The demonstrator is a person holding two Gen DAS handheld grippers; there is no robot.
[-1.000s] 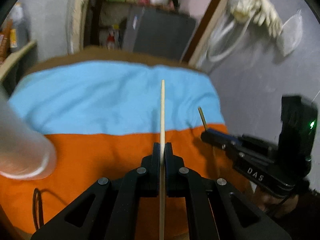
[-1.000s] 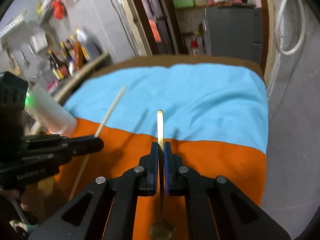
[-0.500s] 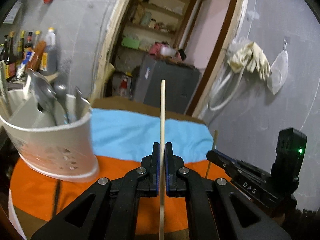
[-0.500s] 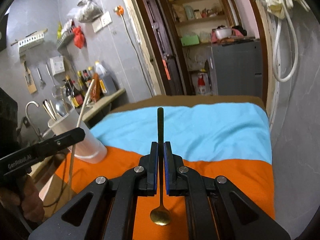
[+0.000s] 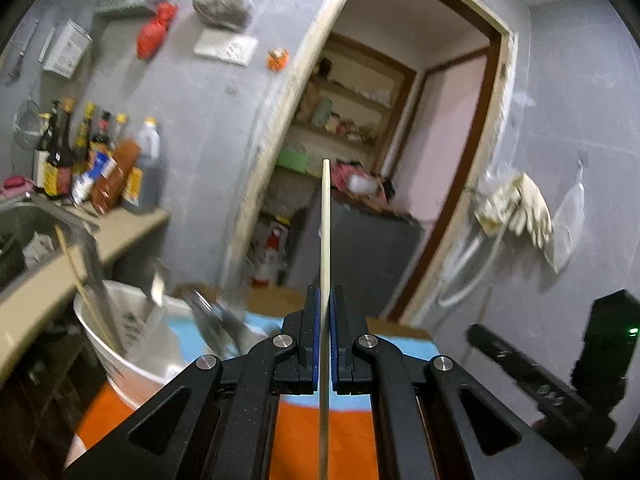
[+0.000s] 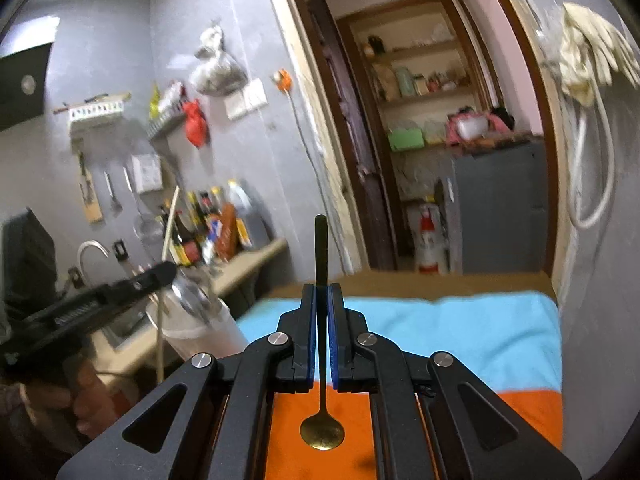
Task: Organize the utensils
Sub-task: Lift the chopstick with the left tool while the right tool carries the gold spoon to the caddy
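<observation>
Left wrist view: a white utensil holder (image 5: pixel 132 344) stands at lower left on the tabletop (image 5: pixel 312 436), which is covered in blue and orange cloth. It contains metal spoons (image 5: pixel 158 280) and a wooden stick, all blurred. The left gripper (image 5: pixel 325 312) has its jaws clenched on a pale wooden chopstick (image 5: pixel 325 224), which runs straight up between the blue pads and extends well above and below them. The right gripper (image 5: pixel 516 354) is visible at right, out of focus.

Right wrist view: the same holder (image 6: pixel 200 328) appears at left, partly hidden behind the left gripper (image 6: pixel 160 272), whose chopstick (image 6: pixel 170 220) rises beside it. The right gripper (image 6: pixel 323 304) has its jaws clenched on the handle of a brass spoon (image 6: pixel 322 432), bowl hanging below the pads over the orange cloth.
</observation>
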